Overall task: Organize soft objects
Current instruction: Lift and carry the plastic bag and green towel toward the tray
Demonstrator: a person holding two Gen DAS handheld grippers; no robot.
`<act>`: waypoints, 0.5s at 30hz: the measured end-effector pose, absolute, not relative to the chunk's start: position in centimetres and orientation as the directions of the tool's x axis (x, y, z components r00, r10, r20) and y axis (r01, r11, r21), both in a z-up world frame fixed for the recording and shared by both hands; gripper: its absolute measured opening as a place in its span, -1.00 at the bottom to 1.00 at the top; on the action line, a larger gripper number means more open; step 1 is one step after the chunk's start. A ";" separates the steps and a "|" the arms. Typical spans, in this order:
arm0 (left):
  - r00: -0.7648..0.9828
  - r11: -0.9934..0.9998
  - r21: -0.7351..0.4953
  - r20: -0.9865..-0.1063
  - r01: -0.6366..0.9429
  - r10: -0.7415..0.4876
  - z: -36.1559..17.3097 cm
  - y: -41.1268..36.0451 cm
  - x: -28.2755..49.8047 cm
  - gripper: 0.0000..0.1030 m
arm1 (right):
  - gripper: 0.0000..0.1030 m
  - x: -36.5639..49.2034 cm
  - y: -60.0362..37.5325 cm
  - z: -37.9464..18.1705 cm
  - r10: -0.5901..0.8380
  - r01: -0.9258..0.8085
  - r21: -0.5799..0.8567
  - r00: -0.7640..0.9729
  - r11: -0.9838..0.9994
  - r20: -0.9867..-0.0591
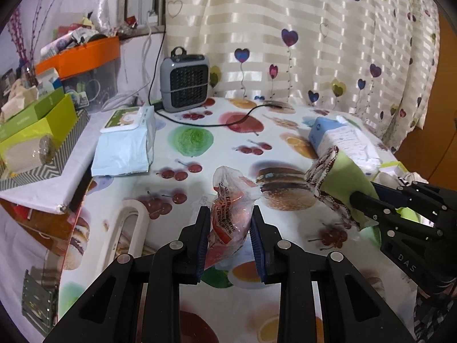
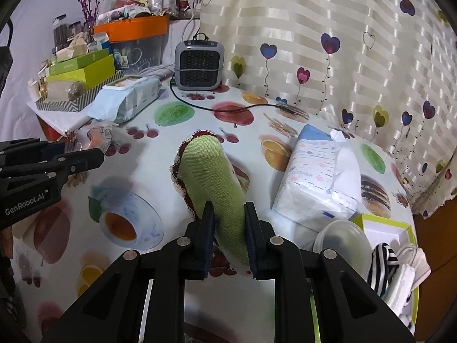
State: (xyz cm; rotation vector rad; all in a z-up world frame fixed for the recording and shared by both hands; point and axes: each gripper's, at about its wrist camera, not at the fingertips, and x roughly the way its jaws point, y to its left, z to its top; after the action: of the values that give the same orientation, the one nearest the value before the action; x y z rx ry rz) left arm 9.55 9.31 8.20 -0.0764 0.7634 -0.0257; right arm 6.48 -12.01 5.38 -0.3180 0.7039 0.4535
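Observation:
In the left wrist view my left gripper is shut on a crinkled clear plastic bag with red print and orange contents, held above the fruit-print tablecloth. My right gripper is shut on a rolled green cloth with a brown-and-white lace edge, which sticks forward over the table. The left view shows that cloth and the right gripper at the right. From the right wrist, the left gripper with the bag is at the left edge.
A white tissue pack lies right of the cloth. A green-rimmed box at the front right holds striped and white fabrics beside a clear lid. A wet-wipe pack, a grey heater with its cable and stacked boxes fill the back left.

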 end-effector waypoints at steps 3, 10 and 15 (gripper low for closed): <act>0.731 0.997 -0.078 -0.681 0.002 -0.054 8.7 9.1 8.8 -0.50 | -0.60 5.8 -12.3 5.8 0.295 -0.500 -0.128 0.678 0.856 -0.673; 0.747 0.996 -0.080 -0.660 0.026 -0.073 9.6 8.2 6.9 -0.50 | -0.60 4.4 -13.0 6.5 0.309 -0.498 -0.117 0.686 0.859 -0.659; 0.756 0.995 -0.084 -0.648 0.051 -0.094 10.2 7.4 5.7 -0.50 | -0.60 3.3 -13.6 7.2 0.313 -0.495 -0.117 0.697 0.861 -0.645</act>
State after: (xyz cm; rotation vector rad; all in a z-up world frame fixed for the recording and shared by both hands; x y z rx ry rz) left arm 5.72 7.44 10.19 -0.0628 0.7096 -0.0792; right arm 3.26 -13.59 7.15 -0.2930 0.6593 0.4574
